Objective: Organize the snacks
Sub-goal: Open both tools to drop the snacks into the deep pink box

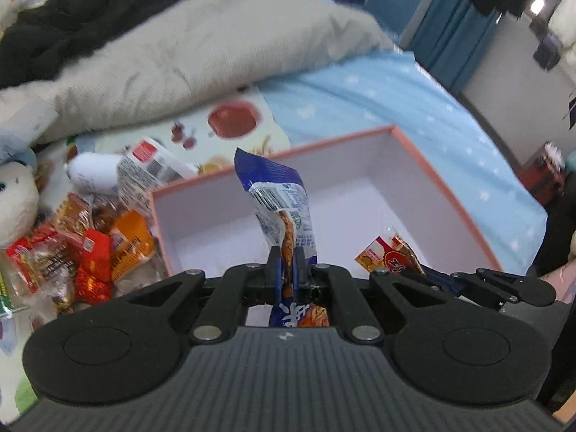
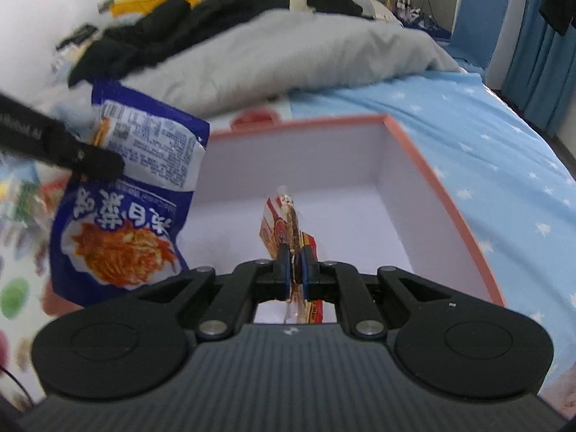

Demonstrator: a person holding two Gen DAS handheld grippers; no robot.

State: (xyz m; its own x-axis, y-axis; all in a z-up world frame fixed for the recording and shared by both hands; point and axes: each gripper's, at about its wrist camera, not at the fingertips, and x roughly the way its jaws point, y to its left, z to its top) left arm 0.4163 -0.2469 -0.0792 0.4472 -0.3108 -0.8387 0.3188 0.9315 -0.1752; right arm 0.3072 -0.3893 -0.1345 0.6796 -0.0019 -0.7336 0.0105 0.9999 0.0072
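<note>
My left gripper [image 1: 286,260] is shut on a blue snack packet [image 1: 279,194], which stands up above the near edge of the pink-rimmed white box [image 1: 424,165]. The right wrist view shows that same blue packet [image 2: 118,223] hanging at the left, with the left gripper [image 2: 108,165] clamped on it over the box's left side. My right gripper [image 2: 294,262] is shut on a small red and white snack packet [image 2: 275,226] and holds it over the inside of the box [image 2: 432,187]. In the left wrist view the red packet [image 1: 385,255] and the right gripper's black linkage sit at the lower right.
The box lies on a light blue star-print bedsheet [image 1: 414,100]. Left of it is a pile of loose snack packets [image 1: 82,252], a white bottle [image 1: 95,172] and a plush toy [image 1: 14,198]. A grey duvet [image 1: 216,46] with black clothing lies behind.
</note>
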